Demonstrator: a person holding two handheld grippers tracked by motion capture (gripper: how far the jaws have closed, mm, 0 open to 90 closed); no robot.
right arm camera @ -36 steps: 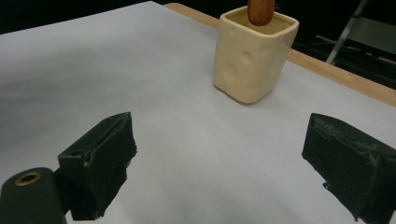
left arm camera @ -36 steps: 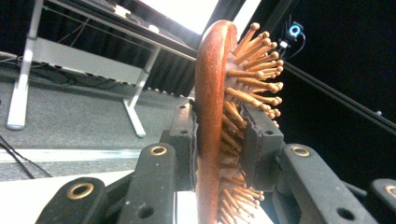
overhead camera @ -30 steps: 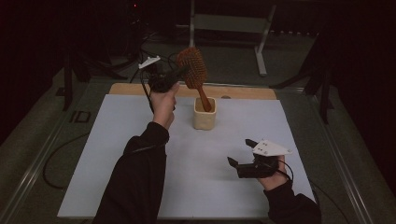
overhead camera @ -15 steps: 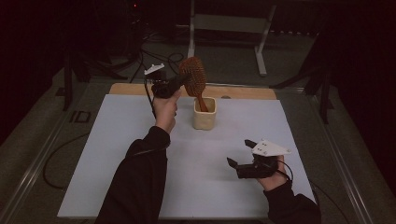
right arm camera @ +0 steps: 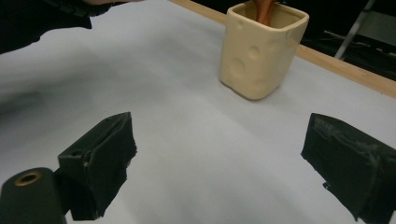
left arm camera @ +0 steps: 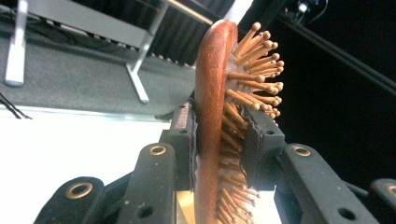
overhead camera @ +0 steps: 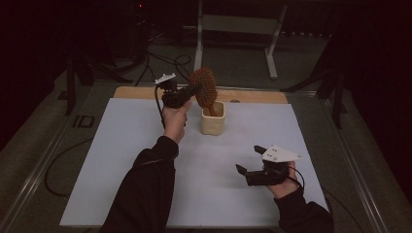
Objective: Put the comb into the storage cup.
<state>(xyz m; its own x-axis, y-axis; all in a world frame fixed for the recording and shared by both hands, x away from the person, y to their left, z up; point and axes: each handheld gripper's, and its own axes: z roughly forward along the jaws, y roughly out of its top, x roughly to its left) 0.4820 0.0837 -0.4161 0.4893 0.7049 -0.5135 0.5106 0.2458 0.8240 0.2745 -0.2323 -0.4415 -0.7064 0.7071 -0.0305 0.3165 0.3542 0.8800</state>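
Note:
A wooden hairbrush [overhead camera: 204,86] with peg bristles stands head-up, its handle down inside a cream square cup [overhead camera: 213,118] near the table's far edge. My left gripper [overhead camera: 190,91] is shut on the brush's head; in the left gripper view both pads clamp the brush [left arm camera: 215,107], one on the wooden back and one on the bristles. My right gripper [overhead camera: 247,159] rests low over the white mat at the near right, open with nothing between its jaws. In the right gripper view the cup [right arm camera: 261,49] stands ahead with the brush handle [right arm camera: 264,10] poking into it.
A white mat [overhead camera: 126,160] covers the table, with a wooden strip [overhead camera: 252,95] along its far edge. Cables and a metal stand's legs [overhead camera: 233,29] lie on the floor beyond. The left forearm in a dark sleeve [overhead camera: 145,189] stretches across the mat's middle.
My left gripper has come down with the brush, sinking its handle deeper into the cup. The right gripper has stayed where it was.

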